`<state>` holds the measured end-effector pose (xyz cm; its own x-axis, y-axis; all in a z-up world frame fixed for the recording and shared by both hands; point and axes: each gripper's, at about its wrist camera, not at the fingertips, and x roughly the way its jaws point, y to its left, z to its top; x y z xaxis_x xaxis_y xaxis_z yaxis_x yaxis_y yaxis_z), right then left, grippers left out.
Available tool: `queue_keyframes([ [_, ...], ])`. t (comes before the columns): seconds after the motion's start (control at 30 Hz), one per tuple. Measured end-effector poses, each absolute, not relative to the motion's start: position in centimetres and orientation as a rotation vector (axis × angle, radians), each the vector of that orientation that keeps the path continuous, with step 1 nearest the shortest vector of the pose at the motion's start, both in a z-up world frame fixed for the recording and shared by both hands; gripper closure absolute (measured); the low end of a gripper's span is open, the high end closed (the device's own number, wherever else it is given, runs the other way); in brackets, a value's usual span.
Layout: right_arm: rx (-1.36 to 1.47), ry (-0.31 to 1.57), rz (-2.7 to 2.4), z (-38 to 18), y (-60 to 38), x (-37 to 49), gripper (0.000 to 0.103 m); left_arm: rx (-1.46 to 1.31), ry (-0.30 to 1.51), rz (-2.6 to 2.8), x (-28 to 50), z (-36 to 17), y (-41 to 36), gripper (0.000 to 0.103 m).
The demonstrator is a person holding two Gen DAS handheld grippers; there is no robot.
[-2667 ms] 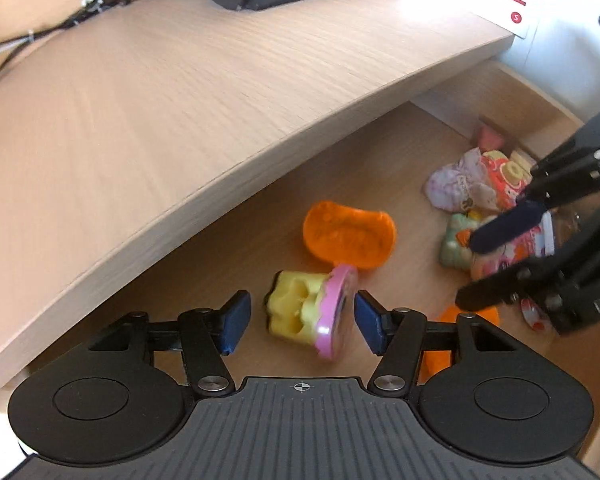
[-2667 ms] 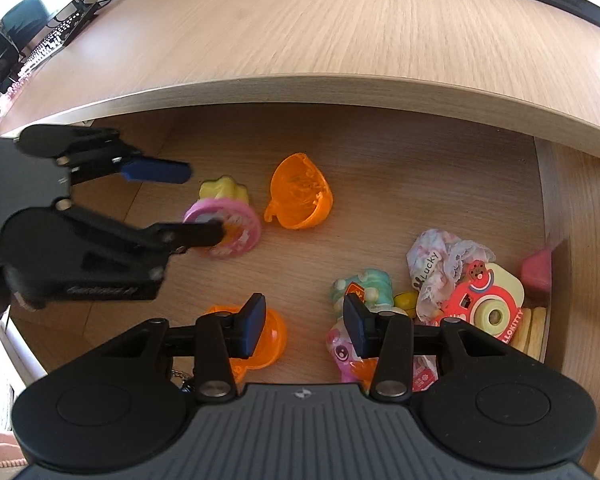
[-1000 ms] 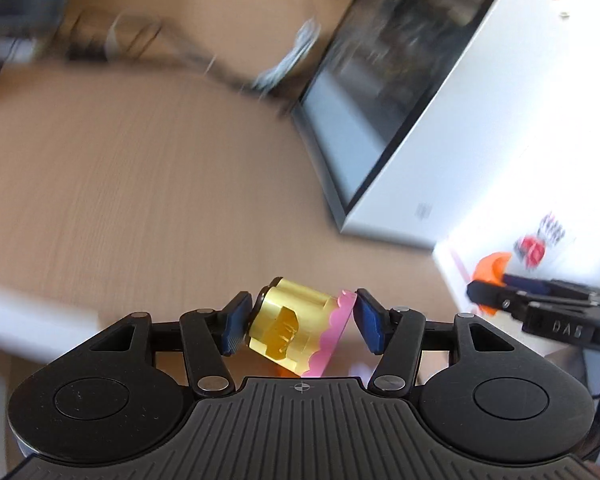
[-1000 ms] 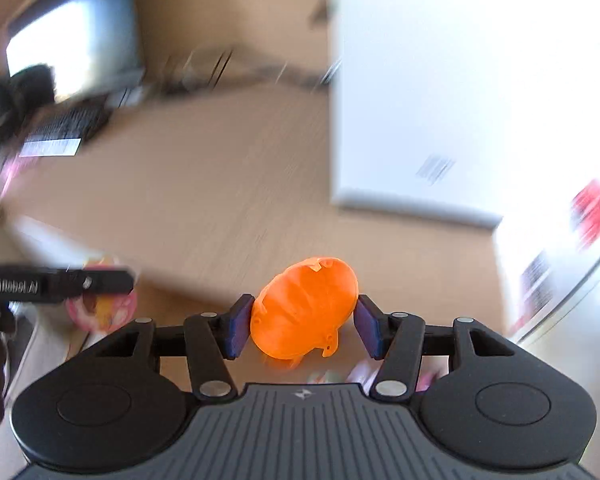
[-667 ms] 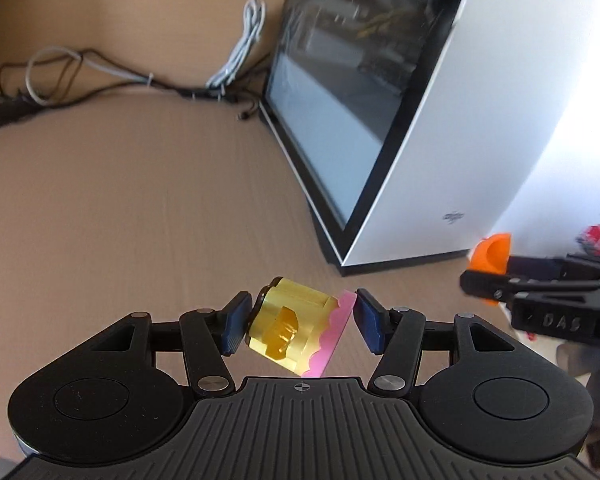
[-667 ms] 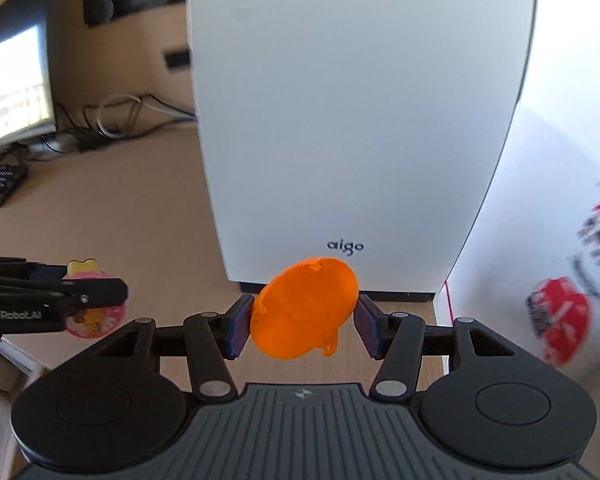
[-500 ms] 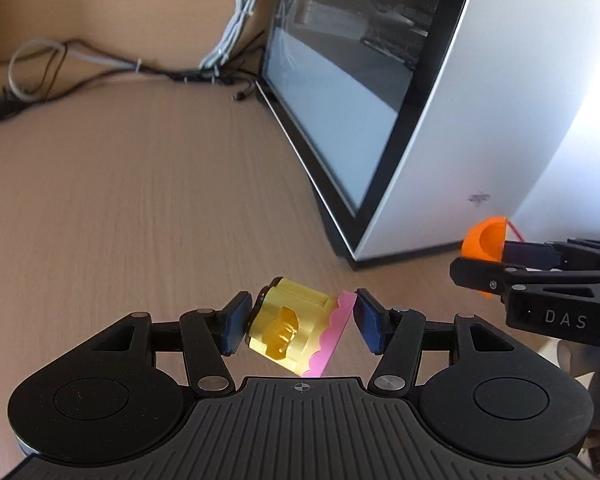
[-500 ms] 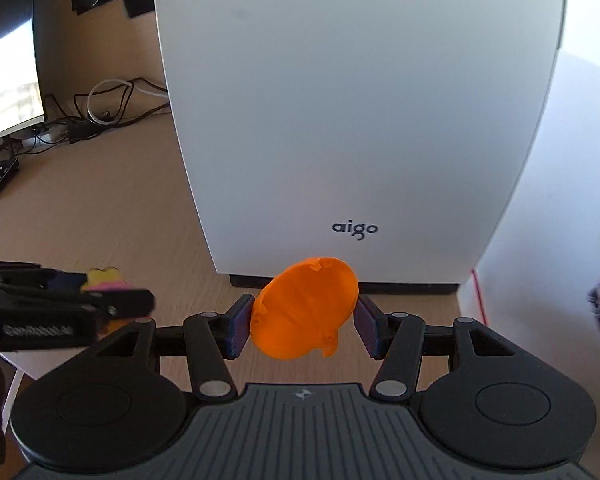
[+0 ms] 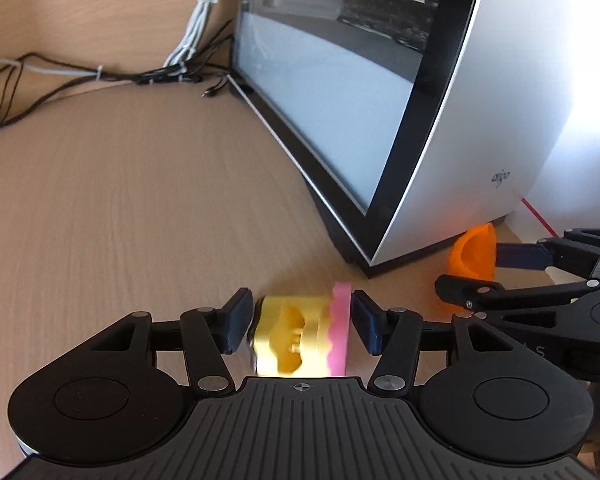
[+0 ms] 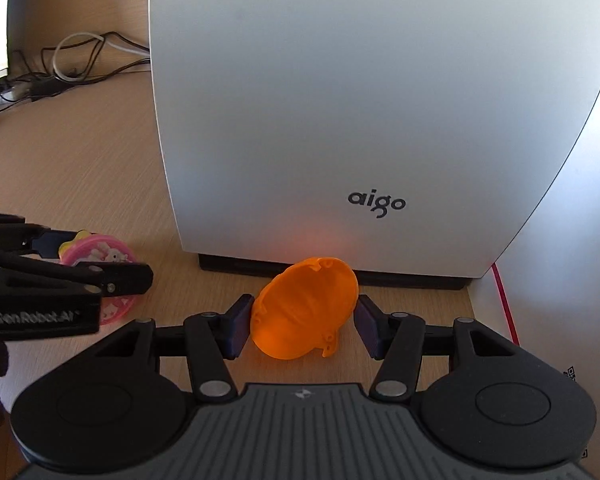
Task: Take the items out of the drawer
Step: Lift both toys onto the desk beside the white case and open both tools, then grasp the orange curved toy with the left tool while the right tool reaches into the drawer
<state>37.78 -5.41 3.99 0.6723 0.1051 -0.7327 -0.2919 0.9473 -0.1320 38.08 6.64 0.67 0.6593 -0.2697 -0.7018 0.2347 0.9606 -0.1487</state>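
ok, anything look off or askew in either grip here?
Nothing damaged or spilled. The yellow toy lies sideways in the left gripper, pink disc against one finger, and looks motion-blurred. The orange shell sits tilted in the right gripper, close to the PC case. Both are over the desk.

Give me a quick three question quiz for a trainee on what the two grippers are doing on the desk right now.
1. True or false: the left gripper carries a blue toy.
2. What does the right gripper have between its fingers? A) orange shell B) cable C) nothing
3. Fill in: the logo on the white computer case behind the shell reads ____.

Key: 1 false, it has the yellow and pink toy; 2 A; 3 aigo.
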Motion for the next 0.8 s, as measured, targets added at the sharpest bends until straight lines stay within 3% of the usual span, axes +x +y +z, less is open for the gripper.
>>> queue_keyframes([
  [0.13,-0.196,0.836,0.156,3.8,-6.2,38.1,0.042,-0.067,0.694,-0.294,37.3,1.7,6.8,0.044],
  [0.4,-0.096,0.742,0.217,7.1,-9.7,33.9,0.038,-0.123,0.602,-0.215,33.1,4.8,8.6,0.045],
  [0.47,-0.092,0.701,0.231,7.7,-11.1,31.5,0.026,-0.143,0.549,-0.165,31.1,5.6,9.4,0.045],
  [0.57,-0.091,0.639,0.238,7.0,-12.5,28.5,0.023,-0.188,0.486,-0.103,27.8,6.1,10.8,0.045],
  [0.67,-0.052,0.589,0.207,6.1,-14.6,25.7,0.022,-0.229,0.534,-0.100,25.5,6.2,11.5,0.045],
  [0.8,-0.045,0.724,0.291,6.1,-15.0,25.7,0.021,-0.199,0.694,-0.225,24.2,5.5,11.1,0.045],
])
